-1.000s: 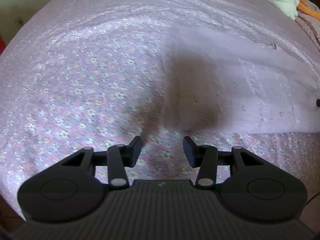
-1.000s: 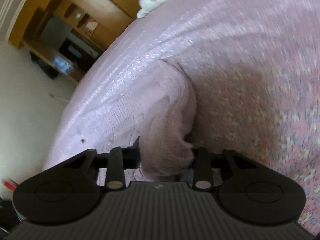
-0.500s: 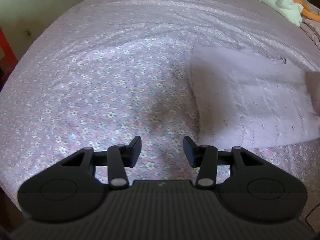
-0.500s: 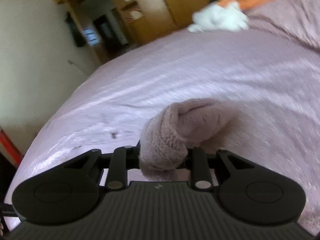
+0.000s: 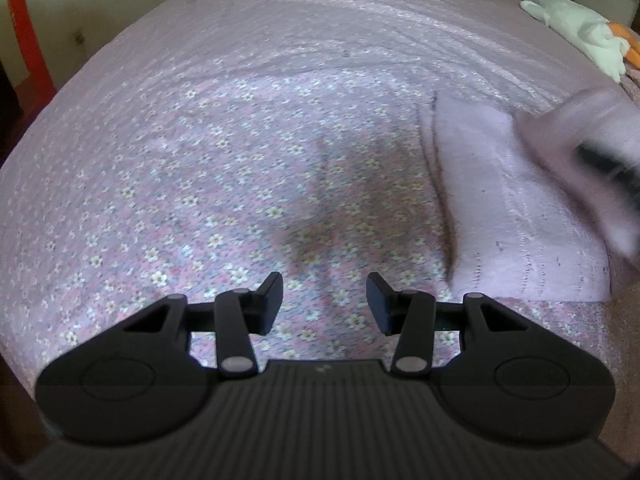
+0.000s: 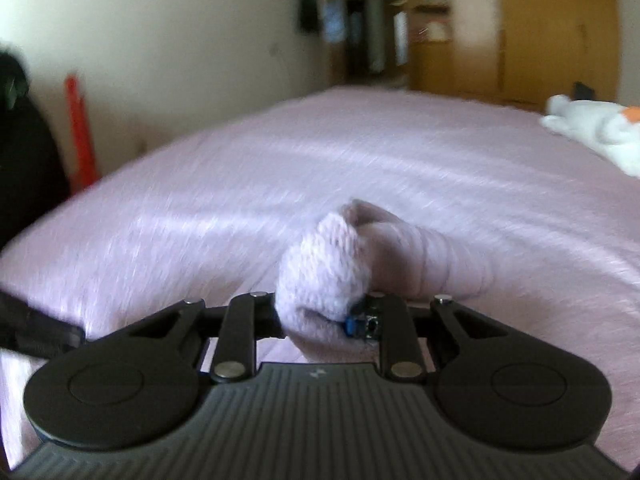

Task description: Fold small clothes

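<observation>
While your right gripper pinches the sweater end, its body lies right of your open, empty left gripper.

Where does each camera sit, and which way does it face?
Left wrist: behind the open left tool, looking down at the floral bedspread and the pink knit garment.
Right wrist: behind the right tool, facing level across the bed, shut on that garment.
Shared: garment, bedspread, white plush toy.
</observation>
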`<state>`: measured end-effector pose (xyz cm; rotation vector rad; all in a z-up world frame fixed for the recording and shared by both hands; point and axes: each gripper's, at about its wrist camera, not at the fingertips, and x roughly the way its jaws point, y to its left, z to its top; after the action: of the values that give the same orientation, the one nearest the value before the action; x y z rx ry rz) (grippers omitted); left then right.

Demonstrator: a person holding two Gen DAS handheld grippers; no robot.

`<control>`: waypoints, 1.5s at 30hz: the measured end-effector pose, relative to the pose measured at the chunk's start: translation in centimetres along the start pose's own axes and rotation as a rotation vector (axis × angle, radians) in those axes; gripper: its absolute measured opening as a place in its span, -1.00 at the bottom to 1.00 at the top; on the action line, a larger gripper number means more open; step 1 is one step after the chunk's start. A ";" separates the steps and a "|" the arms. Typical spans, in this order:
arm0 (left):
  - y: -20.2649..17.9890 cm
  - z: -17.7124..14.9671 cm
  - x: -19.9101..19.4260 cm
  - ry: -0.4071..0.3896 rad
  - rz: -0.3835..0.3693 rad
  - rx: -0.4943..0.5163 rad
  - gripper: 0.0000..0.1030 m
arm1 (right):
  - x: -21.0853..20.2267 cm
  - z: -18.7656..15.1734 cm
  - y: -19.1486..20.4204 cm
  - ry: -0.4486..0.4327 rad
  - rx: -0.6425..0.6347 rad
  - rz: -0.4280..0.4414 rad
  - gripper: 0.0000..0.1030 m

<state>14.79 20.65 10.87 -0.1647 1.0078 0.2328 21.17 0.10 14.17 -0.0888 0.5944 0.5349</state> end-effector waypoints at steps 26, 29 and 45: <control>-10.4 6.5 4.3 -0.120 -0.287 0.078 0.25 | -8.8 -5.9 -9.4 -0.082 0.367 -0.067 0.37; -11.0 7.3 6.5 -0.120 -0.273 0.069 0.25 | -7.8 -6.6 -12.6 -0.072 0.516 -0.091 0.47; -8.0 6.8 6.0 -0.238 -0.461 -0.055 -0.54 | -0.7 -5.4 -12.3 0.040 0.489 0.049 0.54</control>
<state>25.53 15.34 9.59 -0.4035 0.7043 -0.1387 24.13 -11.99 9.18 0.3799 0.7529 0.4235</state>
